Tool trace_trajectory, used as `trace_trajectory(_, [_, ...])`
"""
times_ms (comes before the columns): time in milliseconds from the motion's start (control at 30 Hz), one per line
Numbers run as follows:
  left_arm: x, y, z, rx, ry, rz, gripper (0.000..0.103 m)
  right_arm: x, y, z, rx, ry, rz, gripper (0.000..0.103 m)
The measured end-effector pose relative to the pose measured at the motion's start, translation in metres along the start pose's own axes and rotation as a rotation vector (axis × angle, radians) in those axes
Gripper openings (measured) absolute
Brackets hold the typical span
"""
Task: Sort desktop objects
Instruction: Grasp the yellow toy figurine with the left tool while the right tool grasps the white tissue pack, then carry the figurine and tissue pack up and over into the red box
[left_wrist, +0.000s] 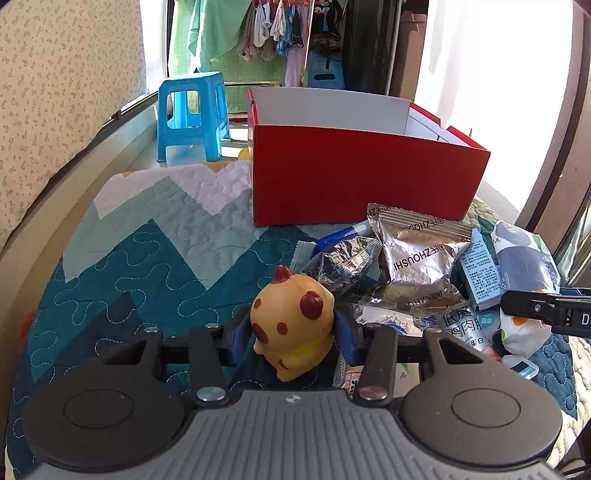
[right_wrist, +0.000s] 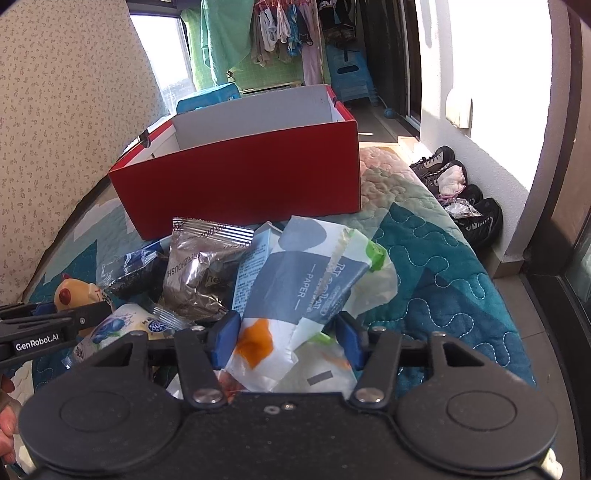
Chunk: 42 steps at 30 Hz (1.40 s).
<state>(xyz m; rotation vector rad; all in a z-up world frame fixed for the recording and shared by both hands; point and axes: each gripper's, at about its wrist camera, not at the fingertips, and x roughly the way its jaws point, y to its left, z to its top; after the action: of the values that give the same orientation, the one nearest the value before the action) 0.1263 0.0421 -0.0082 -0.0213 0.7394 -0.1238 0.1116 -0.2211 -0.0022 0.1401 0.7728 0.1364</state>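
Note:
A yellow squishy toy (left_wrist: 291, 325) with red spots stands on the quilt, and my left gripper (left_wrist: 292, 339) is shut on it, one blue pad pressed against each side. The toy (right_wrist: 74, 293) also shows at the left of the right wrist view, behind a left finger (right_wrist: 74, 319). My right gripper (right_wrist: 286, 341) is shut on a blue-and-white tissue pack (right_wrist: 295, 291) lying on the pile's right side, its pads against the soft wrapper. An open red box (left_wrist: 362, 177), white inside, stands just behind the pile; the right wrist view shows the box (right_wrist: 243, 177) too.
Silver snack packets (left_wrist: 417, 258), a small blue carton (left_wrist: 480, 273) and other wrappers lie heaped between toy and box. The quilt (left_wrist: 147, 240) stretches left of the pile. A blue stool (left_wrist: 192, 118) stands beyond it. Shoes (right_wrist: 461, 199) line the floor at right.

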Motion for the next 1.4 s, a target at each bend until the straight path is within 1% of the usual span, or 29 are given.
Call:
trace_trajectory(33, [0.000,0.000,0.000,0.001,-0.001,-0.001,0.046,-0.001,0.000,0.000,-0.002,-0.002,-0.001,0.052])
trace_trajectory(133, [-0.001,0.001,0.000,-0.002,0.002,0.002,0.045,-0.004,0.001,0.000,-0.016,-0.012,-0.007,0.044])
trace_trajectory(267, [-0.006,0.005,0.000,-0.008,0.001,0.004,0.045,-0.013,0.002,0.000,-0.032,-0.039,-0.014,0.040])
trace_trajectory(500, [-0.026,0.010,0.002,0.002,-0.016,0.000,0.044,-0.027,0.001,0.002,-0.039,-0.063,-0.003,0.040])
trace_trajectory(667, [-0.041,0.010,0.005,0.012,-0.021,-0.030,0.044,-0.036,0.005,0.004,-0.050,-0.055,0.032,0.040])
trace_trajectory(933, [-0.059,-0.003,0.014,0.089,-0.030,-0.070,0.044,-0.055,0.018,0.013,-0.111,-0.054,0.081,0.040])
trace_trajectory(1000, [-0.064,-0.008,0.020,0.113,-0.042,-0.079,0.044,-0.059,0.022,0.019,-0.128,-0.057,0.092,0.040])
trace_trajectory(1067, [-0.068,-0.014,0.026,0.135,-0.059,-0.072,0.044,-0.063,0.026,0.025,-0.147,-0.066,0.094,0.040])
trace_trajectory(1233, [-0.073,-0.028,0.051,0.194,-0.099,-0.064,0.045,-0.066,0.032,0.044,-0.177,-0.083,0.087,0.040])
trace_trajectory(1400, [-0.074,-0.038,0.077,0.229,-0.118,-0.063,0.045,-0.067,0.038,0.063,-0.216,-0.101,0.086,0.040])
